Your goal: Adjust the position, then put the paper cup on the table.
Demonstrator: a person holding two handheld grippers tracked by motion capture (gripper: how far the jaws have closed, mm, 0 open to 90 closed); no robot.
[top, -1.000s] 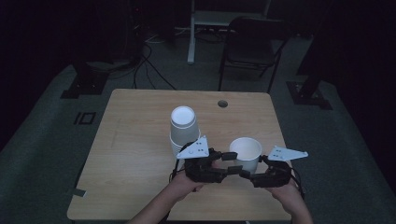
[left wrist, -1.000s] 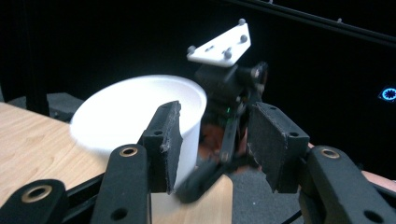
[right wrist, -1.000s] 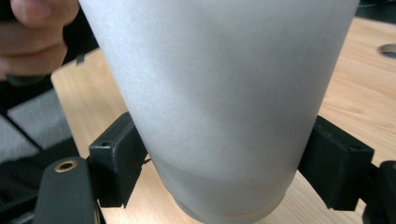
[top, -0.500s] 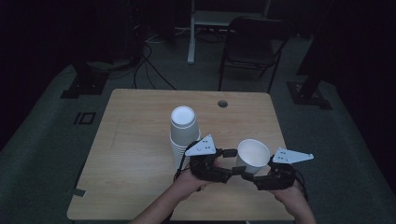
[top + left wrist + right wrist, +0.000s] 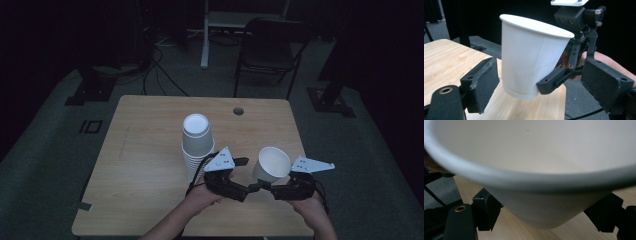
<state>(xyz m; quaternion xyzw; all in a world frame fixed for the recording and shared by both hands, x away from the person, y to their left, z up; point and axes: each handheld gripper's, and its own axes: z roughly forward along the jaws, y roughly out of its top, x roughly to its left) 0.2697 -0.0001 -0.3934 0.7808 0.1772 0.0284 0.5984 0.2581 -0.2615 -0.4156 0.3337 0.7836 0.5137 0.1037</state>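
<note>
In the right gripper view the paper cup point(image 5: 531, 170) sits so close that its rim is blurred, its mouth runs off the top and both side edges, and its wall hides where the black pads meet it. In the left gripper view the cup point(image 5: 529, 57) covers most of the right gripper point(image 5: 564, 75) behind it, and the left gripper point(image 5: 541, 97) has its right pad cut by the frame's edge. From the high view the stack of cups point(image 5: 197, 145) hides its lower rims behind the left gripper point(image 5: 252, 186), both forearms leave the bottom edge, and the dim room beyond the bench point(image 5: 150, 125) is too dark to read
</note>
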